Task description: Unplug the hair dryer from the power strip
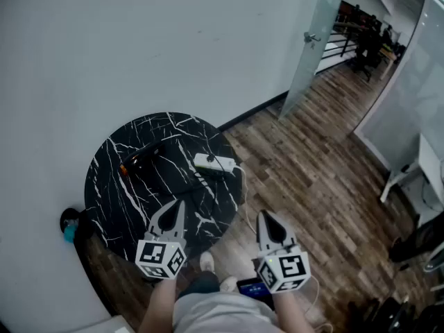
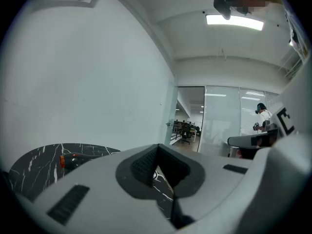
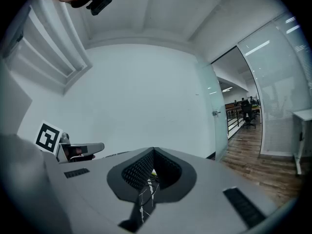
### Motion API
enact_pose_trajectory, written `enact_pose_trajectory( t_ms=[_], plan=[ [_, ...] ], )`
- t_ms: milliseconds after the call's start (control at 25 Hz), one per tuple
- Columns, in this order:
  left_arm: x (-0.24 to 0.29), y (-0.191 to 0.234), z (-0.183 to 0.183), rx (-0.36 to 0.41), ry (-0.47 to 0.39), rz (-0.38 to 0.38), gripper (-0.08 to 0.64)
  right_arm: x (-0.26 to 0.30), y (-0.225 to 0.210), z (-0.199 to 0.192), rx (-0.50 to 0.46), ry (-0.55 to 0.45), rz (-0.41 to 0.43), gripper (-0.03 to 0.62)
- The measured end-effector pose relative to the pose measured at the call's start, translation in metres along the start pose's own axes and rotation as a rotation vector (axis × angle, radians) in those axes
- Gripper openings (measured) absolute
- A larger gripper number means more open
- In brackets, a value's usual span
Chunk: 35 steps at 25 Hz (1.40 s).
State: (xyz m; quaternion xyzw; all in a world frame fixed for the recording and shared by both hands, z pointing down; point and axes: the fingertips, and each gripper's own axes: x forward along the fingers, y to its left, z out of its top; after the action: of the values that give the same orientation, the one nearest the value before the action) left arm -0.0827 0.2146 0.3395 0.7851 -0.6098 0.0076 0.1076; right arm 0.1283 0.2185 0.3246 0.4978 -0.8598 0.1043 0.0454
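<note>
Counted two grippers, left gripper (image 1: pixel 181 205) and right gripper (image 1: pixel 264 216), each with jaws pressed together, pinching nothing. Spotted one hair dryer (image 1: pixel 142 157) ahead of the left gripper, well apart, lying on the black marble table (image 1: pixel 111 200). Found one white power strip (image 1: pixel 214 162) ahead between both grippers. Looked plugged in, perhaps; too small to be sure.

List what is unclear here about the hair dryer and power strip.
Plug at the power strip: head view, too small to tell if seated.
Hair dryer: head view, dark on the black table, outline unclear.
Gripper views: left gripper and right gripper bodies hide most of the table.
</note>
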Motion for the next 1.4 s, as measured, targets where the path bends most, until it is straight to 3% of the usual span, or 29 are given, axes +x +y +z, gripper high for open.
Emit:
enact_pose_trajectory(
  t_ms=[880,1240,1400],
  plan=[
    [0.006,-0.013,-0.008,-0.006,0.004,-0.049,0.000,-0.013,-0.015,-0.007,0.043,0.004,-0.033,-0.017],
    [0.062,0.017,-0.015,-0.035,0.025,-0.066,0.000,0.035,-0.034,-0.012,0.032,0.060,-0.045,-0.017],
    [0.095,0.026,-0.013,-0.012,0.044,-0.078,0.000,0.065,-0.049,-0.002,0.019,0.057,-0.067,-0.017]
  ],
)
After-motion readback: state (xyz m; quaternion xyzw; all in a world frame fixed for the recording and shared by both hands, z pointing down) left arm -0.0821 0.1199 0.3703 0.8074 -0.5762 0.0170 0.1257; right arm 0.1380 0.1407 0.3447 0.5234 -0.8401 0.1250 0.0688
